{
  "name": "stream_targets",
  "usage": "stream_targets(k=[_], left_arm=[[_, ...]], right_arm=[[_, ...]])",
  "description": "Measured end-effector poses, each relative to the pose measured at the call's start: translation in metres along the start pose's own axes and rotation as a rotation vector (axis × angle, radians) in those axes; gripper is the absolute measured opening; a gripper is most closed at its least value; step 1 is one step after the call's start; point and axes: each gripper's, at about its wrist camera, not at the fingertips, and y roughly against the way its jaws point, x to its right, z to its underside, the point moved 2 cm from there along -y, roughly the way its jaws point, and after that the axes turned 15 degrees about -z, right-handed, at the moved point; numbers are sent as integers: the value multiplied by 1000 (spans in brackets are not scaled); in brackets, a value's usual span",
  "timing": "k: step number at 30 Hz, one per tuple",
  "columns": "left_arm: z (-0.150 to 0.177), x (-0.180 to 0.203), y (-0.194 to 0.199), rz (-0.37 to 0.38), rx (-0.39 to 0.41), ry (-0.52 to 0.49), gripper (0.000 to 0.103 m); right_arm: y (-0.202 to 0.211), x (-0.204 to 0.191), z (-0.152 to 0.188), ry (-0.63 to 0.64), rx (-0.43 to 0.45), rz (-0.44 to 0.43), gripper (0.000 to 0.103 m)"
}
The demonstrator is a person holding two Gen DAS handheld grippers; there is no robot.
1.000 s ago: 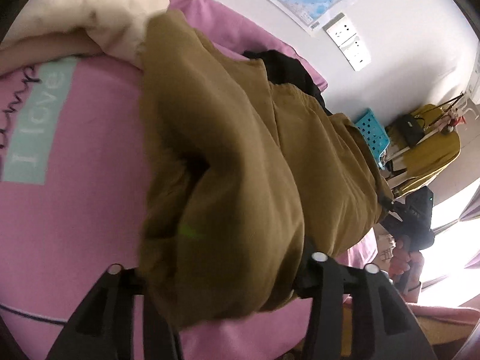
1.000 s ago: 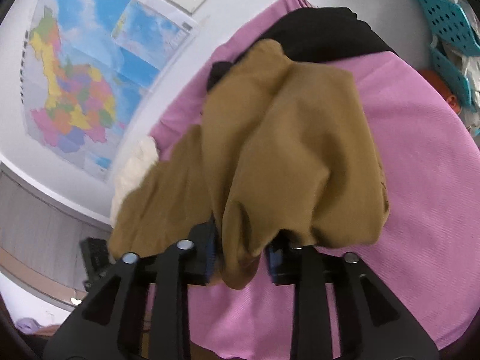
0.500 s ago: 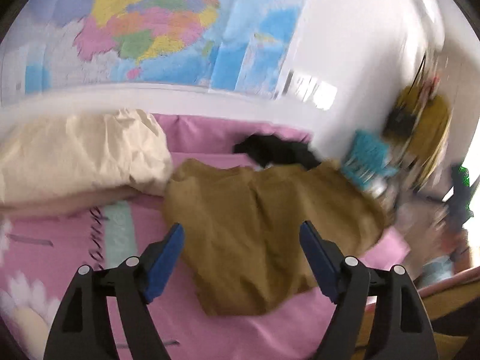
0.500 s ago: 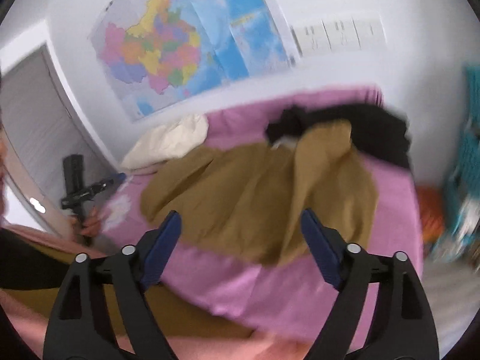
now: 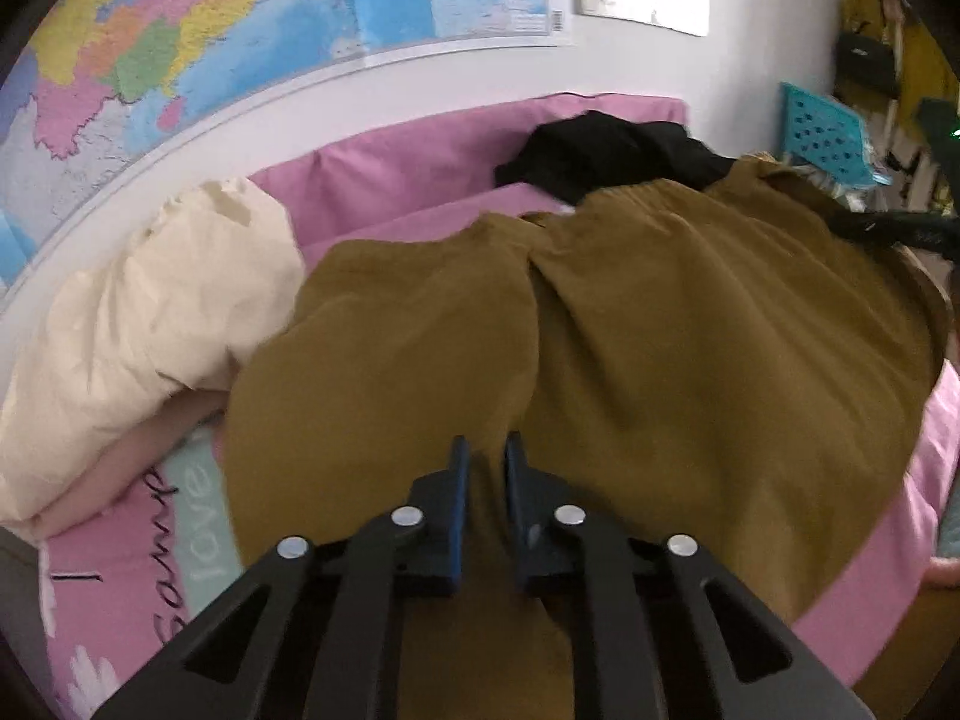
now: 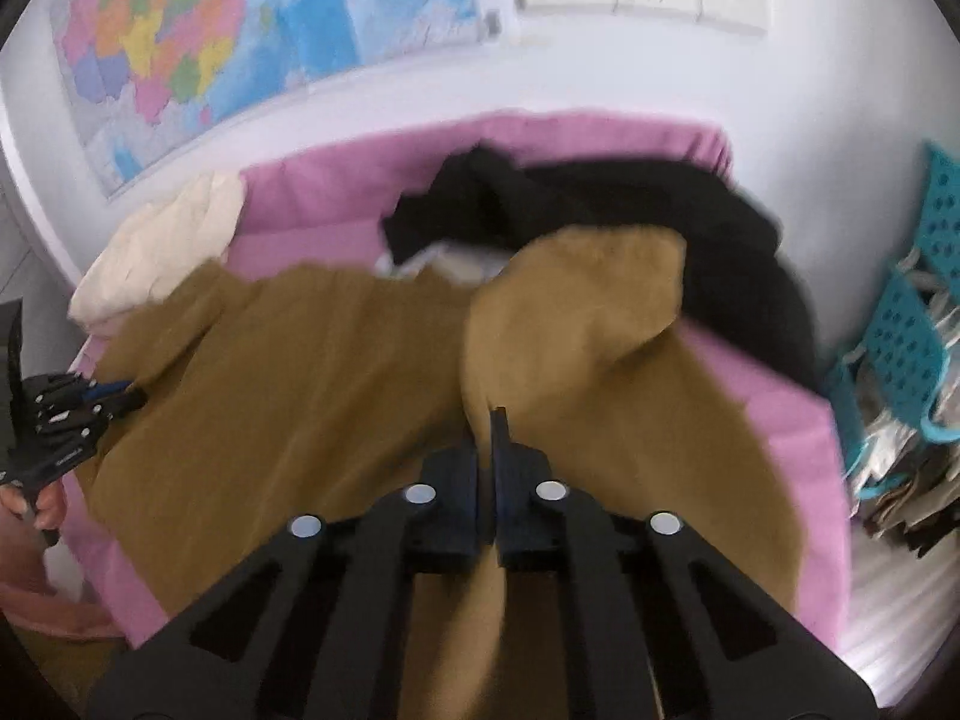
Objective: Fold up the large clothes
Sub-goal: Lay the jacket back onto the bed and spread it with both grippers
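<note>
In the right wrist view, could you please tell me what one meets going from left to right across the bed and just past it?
The other gripper at the left edge → cream pillow → brown garment → black clothing → teal perforated baskets.

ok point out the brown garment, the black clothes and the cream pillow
brown garment (image 5: 690, 360), left wrist view, on its spread middle
black clothes (image 6: 690, 228), right wrist view, on the heap's middle
cream pillow (image 5: 150, 330), left wrist view, on its wrinkled side

Olive-brown garment (image 5: 690, 360) spread rumpled across pink bed, one corner folded over.
</note>
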Motion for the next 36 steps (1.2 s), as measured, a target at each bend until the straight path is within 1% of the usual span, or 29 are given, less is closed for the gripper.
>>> stream_targets(k=[1, 3, 4, 5, 6, 7, 8, 9, 10, 11, 12, 13, 14, 15, 16, 18, 20, 21, 22, 23, 24, 25, 26, 28, 30, 31, 33, 35, 36], left_arm=[[-5, -5, -1, -18, 10, 20, 6], [-14, -14, -5, -31, 16, 54, 6], [-17, -18, -10, -20, 2, 72, 6], [-17, -17, -13, -20, -5, 63, 6], [-16, -15, -14, -26, -12, 46, 7], [-15, -12, -18, -35, -20, 38, 10], [-11, -9, -22, -39, -33, 26, 12], [-10, -6, -24, -41, -39, 17, 16], [-9, -5, -25, -45, -43, 9, 18], [-9, -7, -25, -37, -46, 15, 17], [-9, -9, -24, -27, -48, 29, 20], [-10, -14, -22, -12, -51, 50, 24], [-10, -18, -20, 6, -48, 70, 27], [-9, -25, -15, 43, -36, 104, 34], [-8, -30, -9, 71, -22, 130, 36], [-7, -35, 1, 104, 17, 144, 38], [-6, -35, 6, 117, 38, 143, 44], [-6, -33, 5, 113, 32, 140, 45], [-6, -32, -1, 94, 13, 136, 45], [-5, -31, -11, 79, -19, 137, 45], [-3, -32, -18, 84, -41, 146, 45], [-1, -34, -25, 98, -58, 162, 47], [1, -36, -31, 117, -74, 182, 47], [4, -37, -33, 129, -72, 198, 48], [6, -36, -32, 121, -60, 188, 48], [6, -35, -33, 118, -62, 187, 48], [6, -34, -32, 107, -65, 183, 48], [5, -32, -27, 87, -54, 172, 48], [5, -31, -24, 73, -50, 168, 48]], right_arm=[[0, 3, -3, -12, 20, -6, 3], [-4, 6, -4, -21, 32, 25, 3], [-9, 8, -3, -5, 17, 60, 3], [-22, 12, 1, -8, -29, 78, 4], [-35, 17, 6, -26, -86, 60, 4], [-48, 25, 14, -46, -137, 66, 5], [-52, 29, 18, -54, -150, 66, 5], [-54, 33, 21, -64, -154, 53, 4], [-52, 34, 21, -71, -150, 43, 4], [-47, 36, 19, -90, -149, 33, 5], [-39, 36, 16, -113, -132, 14, 7], [-31, 36, 14, -120, -110, -6, 16], [-19, 30, 10, -108, -68, -17, 31], [-9, 24, 7, -87, -36, -12, 39], [-1, 19, 5, -65, -11, -11, 43], [9, 11, 1, -33, 28, -21, 43], [1, 10, -3, -22, 23, -4, 40], [-7, 16, -5, -32, 14, 0, 41], [-14, 21, -6, -48, 0, -7, 41], [-27, 30, -6, -74, -27, -2, 38], [-40, 41, -5, -95, -64, 39, 35], [-51, 53, -1, -131, -104, 60, 28], [-55, 58, 2, -158, -117, 51, 24], [-55, 67, 5, -197, -104, 37, 22], [-54, 70, 5, -213, -105, 31, 21], [-53, 68, 6, -218, -108, 33, 22], [-45, 61, 6, -196, -99, 48, 26], [-26, 48, 6, -164, -51, 53, 44], [-18, 43, 5, -148, -28, 45, 47]])
